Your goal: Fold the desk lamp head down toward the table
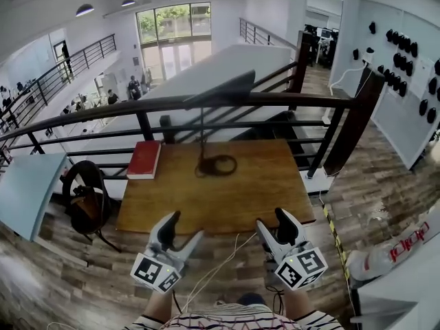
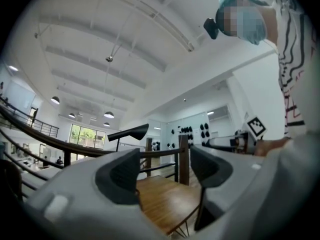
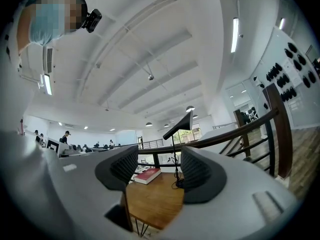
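A black desk lamp stands on the far middle of the wooden table (image 1: 261, 205). Its long flat head (image 1: 221, 89) sits raised on a thin upright stem (image 1: 202, 133) with a cord coiled at the base (image 1: 217, 165). The head also shows in the left gripper view (image 2: 131, 132) and the right gripper view (image 3: 181, 123). My left gripper (image 1: 186, 231) hovers at the table's near edge, open, with nothing between its jaws. My right gripper (image 1: 272, 227) is beside it at the near edge, open and empty too. Both stand well short of the lamp.
A red book (image 1: 144, 159) lies at the table's far left corner. A dark railing (image 1: 227, 103) runs right behind the table, with a thick post (image 1: 356, 119) at the right. A black backpack (image 1: 84, 196) sits on the floor to the left. White cables (image 1: 218, 267) trail below the near edge.
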